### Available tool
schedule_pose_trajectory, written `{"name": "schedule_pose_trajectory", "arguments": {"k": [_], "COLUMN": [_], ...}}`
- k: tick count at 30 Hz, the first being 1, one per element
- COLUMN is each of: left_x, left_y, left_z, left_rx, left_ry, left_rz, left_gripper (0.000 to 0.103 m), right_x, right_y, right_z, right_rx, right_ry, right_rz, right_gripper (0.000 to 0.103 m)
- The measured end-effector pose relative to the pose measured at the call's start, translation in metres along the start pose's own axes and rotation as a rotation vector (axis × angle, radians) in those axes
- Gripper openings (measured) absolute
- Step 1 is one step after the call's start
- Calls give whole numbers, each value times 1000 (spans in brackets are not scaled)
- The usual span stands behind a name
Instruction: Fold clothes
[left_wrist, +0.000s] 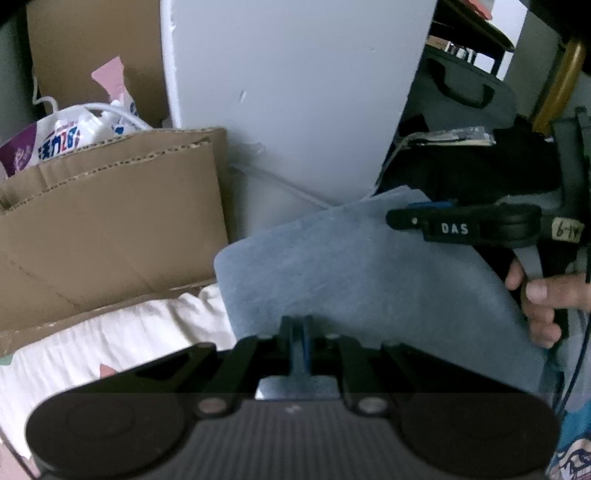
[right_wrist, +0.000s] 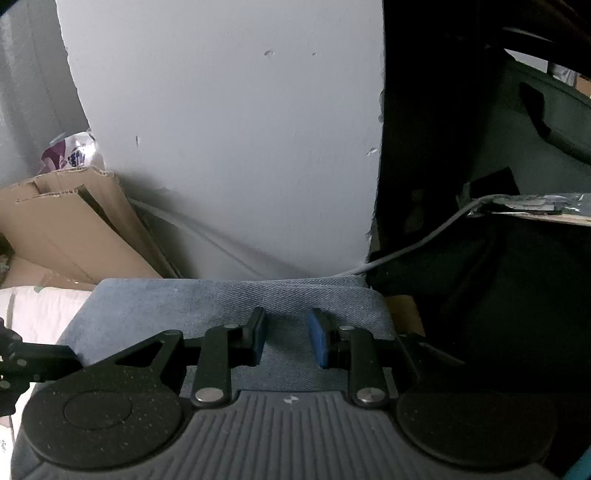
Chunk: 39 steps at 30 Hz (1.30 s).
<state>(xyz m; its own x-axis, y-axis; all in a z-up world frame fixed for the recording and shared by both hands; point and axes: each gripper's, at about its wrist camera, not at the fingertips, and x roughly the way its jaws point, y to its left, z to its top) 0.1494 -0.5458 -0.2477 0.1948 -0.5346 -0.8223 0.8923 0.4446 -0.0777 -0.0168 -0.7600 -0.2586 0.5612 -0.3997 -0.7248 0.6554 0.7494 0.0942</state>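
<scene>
A folded blue denim garment (left_wrist: 354, 266) lies on a white padded surface (left_wrist: 110, 339); it also shows in the right wrist view (right_wrist: 229, 299). My left gripper (left_wrist: 296, 332) sits at the garment's near edge with its blue pads pressed together; whether cloth is pinched between them is hidden. My right gripper (right_wrist: 286, 334) is open, its blue pads (right_wrist: 319, 338) apart above the denim. In the left wrist view the right gripper (left_wrist: 465, 227) reaches over the garment's far right side, held by a hand (left_wrist: 543, 302).
Flattened cardboard (left_wrist: 110, 221) leans at the left with a plastic bag (left_wrist: 70, 133) behind it. A white panel (left_wrist: 288, 92) stands behind the garment. Dark bags (left_wrist: 469, 162) and a grey cable (right_wrist: 417, 243) lie at the right.
</scene>
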Motion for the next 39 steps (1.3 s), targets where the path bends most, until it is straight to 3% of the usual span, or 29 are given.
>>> {"name": "schedule_pose_trajectory", "arguments": {"k": [4,12,19,29,30,32,39], "left_x": [-10,-18,-17,-32,-34,-40,-67], "left_y": [-5,-14,-3,-1,0,3,22], "left_z": [-5,-22,-27,-38,-40,-45,-60], "left_rx": [22,80,26,53,47,35,-18], "left_ry": [-17,-22,-16,-21,-21,-17,13], "left_rz": [-11,-45,-48,-24,-20,-14,-11], "left_gripper": [8,11,10,11,13,28,32], "right_x": [-20,-59,-93,-144,-148,-153,-161], "right_y": [5,12,22,10,11,11,12], "right_z": [-7,-50,-98,-155,-160,-168,-182], "right_rx": [-22,-48,-69,-92,-94,-99,-73], "right_ry": [-10,30,42,89,95,97,159], "right_rz": [26,93,117,88,86,86,63], "right_gripper": [45,45,45,44,43,42,34]}}
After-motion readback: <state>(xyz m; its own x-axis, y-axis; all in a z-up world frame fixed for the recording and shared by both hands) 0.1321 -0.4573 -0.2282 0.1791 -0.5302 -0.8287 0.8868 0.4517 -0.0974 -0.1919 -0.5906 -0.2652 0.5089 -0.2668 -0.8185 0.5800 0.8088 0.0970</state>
